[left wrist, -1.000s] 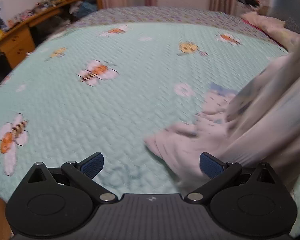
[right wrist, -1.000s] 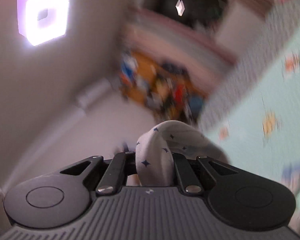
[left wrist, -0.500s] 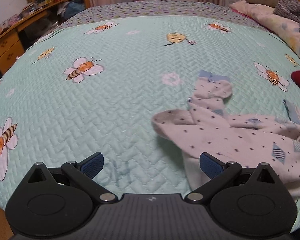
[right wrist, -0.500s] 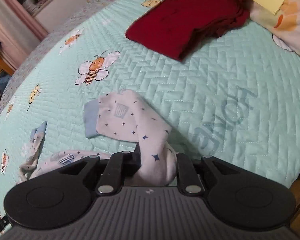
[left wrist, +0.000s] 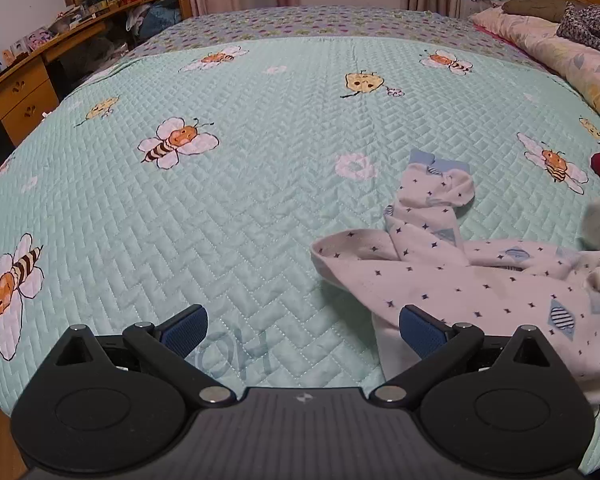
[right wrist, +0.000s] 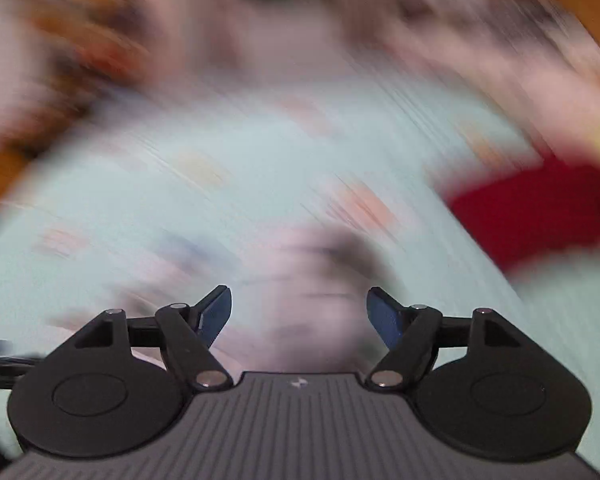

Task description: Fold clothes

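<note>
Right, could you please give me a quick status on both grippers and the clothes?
Left gripper open, empty. Right gripper jaws opening, nothing pinched. White star-print garment crumpled on mint quilted bedspread. Nothing blocking.

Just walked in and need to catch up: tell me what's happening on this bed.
A person with a gripper in each hand is folding clothes on a bee-print quilt. A white star-patterned garment lies crumpled on it, not yet folded. The left gripper hovers open at the garment's edge, gripping nothing. The right gripper is opening its jaws; its view is heavily blurred, with pale cloth between the fingers but no pads pressing on it. A dark red garment lies off to the right.
</note>
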A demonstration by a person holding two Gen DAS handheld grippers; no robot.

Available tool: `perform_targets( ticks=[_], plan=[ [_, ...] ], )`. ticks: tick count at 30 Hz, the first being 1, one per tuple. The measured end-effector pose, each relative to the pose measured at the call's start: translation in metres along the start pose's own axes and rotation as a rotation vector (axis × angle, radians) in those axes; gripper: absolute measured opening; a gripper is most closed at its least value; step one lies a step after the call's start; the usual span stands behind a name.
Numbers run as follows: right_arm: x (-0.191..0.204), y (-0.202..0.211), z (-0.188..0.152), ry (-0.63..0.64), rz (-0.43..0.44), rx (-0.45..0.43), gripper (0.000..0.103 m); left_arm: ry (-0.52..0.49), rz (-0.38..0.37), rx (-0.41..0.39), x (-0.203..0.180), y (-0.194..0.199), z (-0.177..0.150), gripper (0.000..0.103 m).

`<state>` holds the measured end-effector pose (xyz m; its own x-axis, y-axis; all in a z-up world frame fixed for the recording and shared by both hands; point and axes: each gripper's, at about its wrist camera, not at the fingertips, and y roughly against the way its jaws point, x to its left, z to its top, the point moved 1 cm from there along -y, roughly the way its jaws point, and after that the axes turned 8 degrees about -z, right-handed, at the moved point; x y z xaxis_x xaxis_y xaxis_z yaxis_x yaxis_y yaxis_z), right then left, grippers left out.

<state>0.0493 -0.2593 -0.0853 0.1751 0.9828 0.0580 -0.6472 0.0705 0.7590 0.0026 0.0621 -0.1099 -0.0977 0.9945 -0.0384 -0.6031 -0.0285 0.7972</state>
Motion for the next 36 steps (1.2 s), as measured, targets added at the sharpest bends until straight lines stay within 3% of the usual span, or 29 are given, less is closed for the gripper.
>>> perform_targets(
  ticks=[1,3,4,5,9,11,12,14,15,18,22,23,24,25,26,27,31,35,36],
  plan=[
    [-0.021,-0.017,0.0,-0.106,-0.052,0.125,0.075,-0.003,0.0,0.001,0.0,-0.001,-0.001,0.102],
    [-0.069,-0.029,-0.007,-0.373,0.015,0.254,0.075,-0.005,0.003,0.008,0.0,-0.004,-0.001,0.102],
    [-0.089,-0.023,-0.012,-0.501,0.034,0.244,0.075,-0.006,0.004,0.011,-0.001,-0.006,-0.001,0.102],
    [-0.101,-0.012,-0.012,-0.549,0.003,0.19,0.075,-0.002,0.001,0.014,-0.001,-0.007,-0.001,0.102],
    [-0.08,0.047,0.009,-0.327,-0.259,-0.212,0.075,-0.017,-0.006,0.02,-0.009,-0.011,-0.002,0.102],
    [-0.056,0.06,0.007,-0.131,-0.158,-0.415,0.075,-0.031,-0.009,0.02,-0.013,-0.01,-0.003,0.102],
    [-0.038,0.056,0.008,0.011,-0.038,-0.446,0.076,-0.036,-0.012,0.02,-0.014,-0.01,-0.003,0.102],
    [0.005,0.029,0.006,0.292,0.17,-0.361,0.075,-0.041,-0.015,0.015,-0.014,-0.006,-0.002,0.102],
    [0.023,0.013,0.0,0.401,0.218,-0.315,0.074,-0.041,-0.014,0.009,-0.013,-0.004,-0.002,0.102],
    [0.066,-0.03,-0.021,0.659,0.216,-0.232,0.065,-0.034,-0.011,-0.005,-0.009,0.003,-0.001,0.102],
    [0.1,-0.062,-0.042,0.795,0.177,-0.141,0.065,-0.014,-0.005,-0.007,-0.003,0.004,0.001,0.102],
    [0.095,-0.064,-0.047,0.775,0.214,-0.112,0.059,-0.011,-0.005,-0.006,-0.003,0.004,0.002,0.102],
    [0.09,-0.065,-0.048,0.734,0.261,-0.086,0.04,-0.014,-0.008,-0.005,-0.003,0.004,0.001,0.102],
    [0.085,-0.066,-0.049,0.693,0.307,-0.061,0.033,-0.016,-0.01,-0.004,-0.003,0.004,0.001,0.102],
    [0.086,-0.063,-0.053,0.657,0.313,-0.06,0.019,-0.018,-0.012,-0.005,-0.003,0.004,0.001,0.102],
    [0.08,-0.058,-0.055,0.629,0.318,-0.058,0.012,-0.019,-0.012,-0.005,-0.003,0.003,0.001,0.102],
    [0.046,-0.017,-0.056,0.395,0.446,-0.083,0.009,-0.01,-0.015,-0.006,-0.002,0.003,0.002,0.102],
    [-0.01,0.025,-0.021,-0.005,0.615,-0.218,0.007,0.009,-0.009,-0.016,0.002,0.004,0.004,0.102],
    [-0.025,0.04,-0.016,-0.07,0.678,-0.273,0.002,0.01,-0.007,-0.019,0.002,0.005,0.004,0.102]
  ],
)
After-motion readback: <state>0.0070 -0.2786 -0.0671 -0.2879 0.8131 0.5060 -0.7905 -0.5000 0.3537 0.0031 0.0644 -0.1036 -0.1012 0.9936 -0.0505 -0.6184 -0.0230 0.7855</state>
